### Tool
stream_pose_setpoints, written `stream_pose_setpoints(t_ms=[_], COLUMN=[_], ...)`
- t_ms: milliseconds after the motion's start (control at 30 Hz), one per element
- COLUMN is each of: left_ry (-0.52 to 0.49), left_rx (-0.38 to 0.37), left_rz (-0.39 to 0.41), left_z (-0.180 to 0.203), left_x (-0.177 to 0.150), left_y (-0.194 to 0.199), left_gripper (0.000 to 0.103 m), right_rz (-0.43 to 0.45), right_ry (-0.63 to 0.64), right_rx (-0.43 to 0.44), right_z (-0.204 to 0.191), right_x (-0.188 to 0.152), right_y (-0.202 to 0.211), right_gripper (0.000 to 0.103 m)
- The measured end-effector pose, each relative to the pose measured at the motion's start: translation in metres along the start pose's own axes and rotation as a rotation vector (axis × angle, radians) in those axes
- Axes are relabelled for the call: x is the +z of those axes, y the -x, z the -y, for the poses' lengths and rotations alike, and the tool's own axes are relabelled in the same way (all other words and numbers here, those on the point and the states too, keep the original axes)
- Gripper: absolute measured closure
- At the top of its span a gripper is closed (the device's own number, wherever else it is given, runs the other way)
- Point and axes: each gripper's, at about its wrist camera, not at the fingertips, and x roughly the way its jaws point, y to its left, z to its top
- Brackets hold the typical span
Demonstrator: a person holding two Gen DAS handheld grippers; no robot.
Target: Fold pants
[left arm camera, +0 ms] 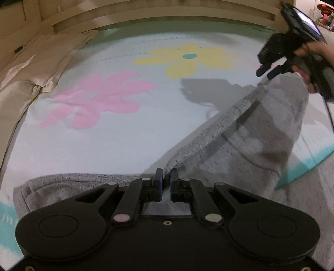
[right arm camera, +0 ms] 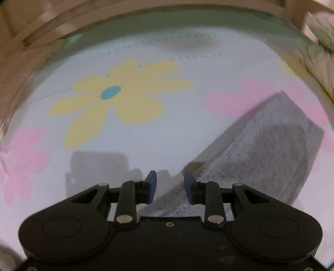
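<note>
Left claw (left arm camera: 166, 177) nearest, jaws pinched together on grey pants (left arm camera: 240, 133) fabric at near edge. Pants spread across bed cover (left arm camera: 129, 133), one leg running from near centre toward far right. Right claw (right arm camera: 170, 182) jaws parted about halfway, pants edge lying between them below; contact unclear through blur. Person's hand (left arm camera: 313, 60) holding that claw at far right. Farther off: pink flower (left arm camera: 94, 98), yellow flower (left arm camera: 185, 59), pillow (left arm camera: 37, 64) far left, wooden headboard (left arm camera: 158, 14).

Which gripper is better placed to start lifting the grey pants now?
Left, probably. The left gripper is shut on the grey pants; the right gripper stands open above them, gripping nothing.
</note>
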Motion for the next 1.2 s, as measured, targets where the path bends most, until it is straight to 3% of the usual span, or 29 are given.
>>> stream_pose_setpoints(t_ms=[333, 533, 567, 600, 667, 933, 1200], left_ry=[0.022, 0.022, 0.021, 0.021, 0.018, 0.000, -0.043], left_rx=[0.015, 0.019, 0.023, 0.025, 0.031, 0.045, 0.057], left_rz=[0.028, 0.026, 0.026, 0.026, 0.026, 0.025, 0.013], left_z=[-0.002, -0.002, -0.001, -0.001, 0.000, 0.007, 0.034], left_x=[-0.005, -0.007, -0.007, -0.007, -0.006, 0.006, -0.004], left_y=[0.004, 0.005, 0.005, 0.006, 0.008, 0.039, 0.095], left_gripper=[0.095, 0.095, 0.095, 0.095, 0.095, 0.095, 0.095], right_rz=[0.006, -0.051, -0.052, -0.048, -0.047, 0.034, 0.090], right_ry=[-0.092, -0.214, -0.218, -0.212, -0.181, -0.113, -0.145], right_rx=[-0.077, 0.015, 0.008, -0.002, 0.000, 0.027, 0.041], right_z=[0.022, 0.036, 0.036, 0.036, 0.037, 0.062, 0.106], right_x=[0.006, 0.012, 0.011, 0.010, 0.008, -0.011, -0.060], right_y=[-0.008, -0.029, -0.033, -0.035, -0.034, 0.036, 0.131], right_gripper=[0.072, 0.072, 0.079, 0.100, 0.099, 0.100, 0.100])
